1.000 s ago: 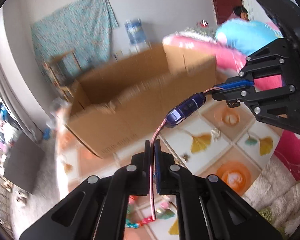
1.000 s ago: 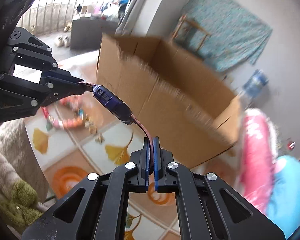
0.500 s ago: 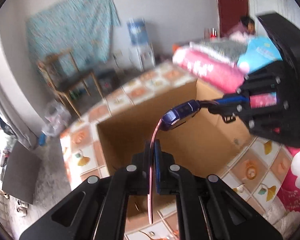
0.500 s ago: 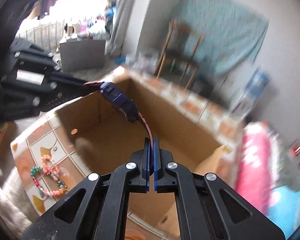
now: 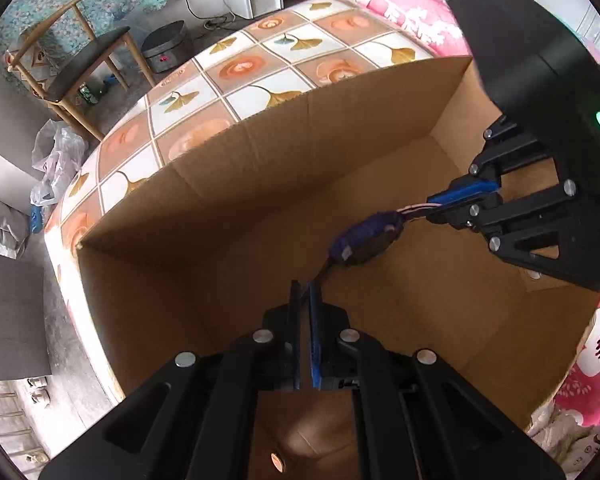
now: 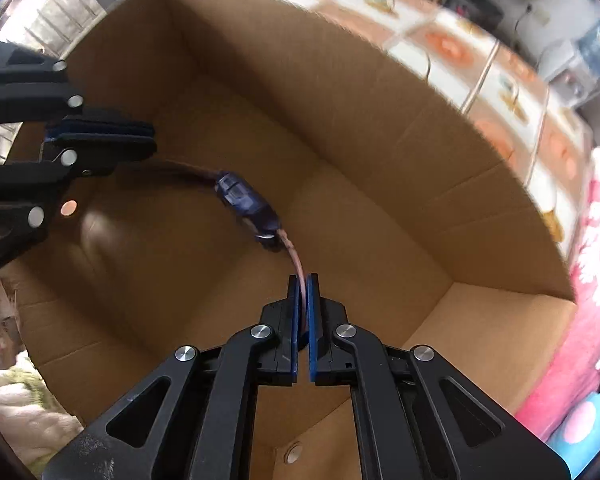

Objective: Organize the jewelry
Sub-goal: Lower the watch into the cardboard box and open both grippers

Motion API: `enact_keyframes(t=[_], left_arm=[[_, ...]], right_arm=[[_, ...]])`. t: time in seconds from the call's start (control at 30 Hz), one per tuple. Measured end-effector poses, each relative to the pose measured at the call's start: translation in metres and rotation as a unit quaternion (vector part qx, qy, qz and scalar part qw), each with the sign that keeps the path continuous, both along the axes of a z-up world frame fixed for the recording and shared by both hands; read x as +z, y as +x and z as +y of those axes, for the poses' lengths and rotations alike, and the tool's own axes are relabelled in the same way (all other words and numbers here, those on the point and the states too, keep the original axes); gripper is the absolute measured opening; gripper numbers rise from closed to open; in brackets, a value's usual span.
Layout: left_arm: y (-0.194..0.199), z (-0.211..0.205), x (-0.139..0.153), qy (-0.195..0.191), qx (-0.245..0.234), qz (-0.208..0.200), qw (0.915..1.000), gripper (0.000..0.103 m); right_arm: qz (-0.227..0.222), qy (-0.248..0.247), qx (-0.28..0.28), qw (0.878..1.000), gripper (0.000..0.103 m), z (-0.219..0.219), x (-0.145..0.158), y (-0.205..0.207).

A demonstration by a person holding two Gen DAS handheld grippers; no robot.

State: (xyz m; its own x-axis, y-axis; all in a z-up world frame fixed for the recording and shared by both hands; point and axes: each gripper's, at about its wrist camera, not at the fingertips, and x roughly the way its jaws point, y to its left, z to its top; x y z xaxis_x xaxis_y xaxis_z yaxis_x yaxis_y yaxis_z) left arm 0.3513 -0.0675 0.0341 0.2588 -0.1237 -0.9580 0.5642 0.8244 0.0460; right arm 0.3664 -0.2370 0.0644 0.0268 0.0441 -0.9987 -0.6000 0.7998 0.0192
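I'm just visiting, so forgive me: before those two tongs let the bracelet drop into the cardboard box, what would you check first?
1. Left tongs pinching the strap: ok.
2. Right tongs pinching the other end: ok.
3. Bracelet hanging over the cardboard box opening, not its rim: ok.
4. Floor of the box under the bracelet bare: ok, only a small round spot nearby.
5. Strap free of snags on either tongs: cannot tell.

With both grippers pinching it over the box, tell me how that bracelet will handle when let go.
Probably floppy: the bracelet sags in a curve between the left gripper and right gripper. Its blue centre piece looks rigid and heavier, so it likely drops first. It seems light, and should land in the box.
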Motion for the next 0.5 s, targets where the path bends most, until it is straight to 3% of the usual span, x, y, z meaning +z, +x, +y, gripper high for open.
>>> enact_keyframes(t=[0.13, 0.33, 0.37, 0.5], left_arm=[[0.006, 0.001, -0.004, 0.022, 0.006, -0.018, 0.9996, 0.004], [-0.003, 0.017, 0.015, -0.007, 0.024, -0.044, 0.9987, 0.005], [-0.009, 0.021, 0.024, -0.017, 0.025, -0.052, 0.9982, 0.006], [-0.038, 0.038, 0.059, -0.059, 0.029, -0.094, 0.9935, 0.032]], right_arm=[[-0.018, -0.004, -0.009, 1.0, 0.011, -0.007, 0.003, 0.0], [-0.08, -0.003, -0.018, 0.997, 0.015, -0.019, 0.025, -0.013], [-0.095, 0.001, -0.018, 0.995, 0.02, -0.022, 0.032, -0.018], [-0.15, 0.06, -0.05, 0.986, 0.048, -0.044, 0.068, -0.046]])
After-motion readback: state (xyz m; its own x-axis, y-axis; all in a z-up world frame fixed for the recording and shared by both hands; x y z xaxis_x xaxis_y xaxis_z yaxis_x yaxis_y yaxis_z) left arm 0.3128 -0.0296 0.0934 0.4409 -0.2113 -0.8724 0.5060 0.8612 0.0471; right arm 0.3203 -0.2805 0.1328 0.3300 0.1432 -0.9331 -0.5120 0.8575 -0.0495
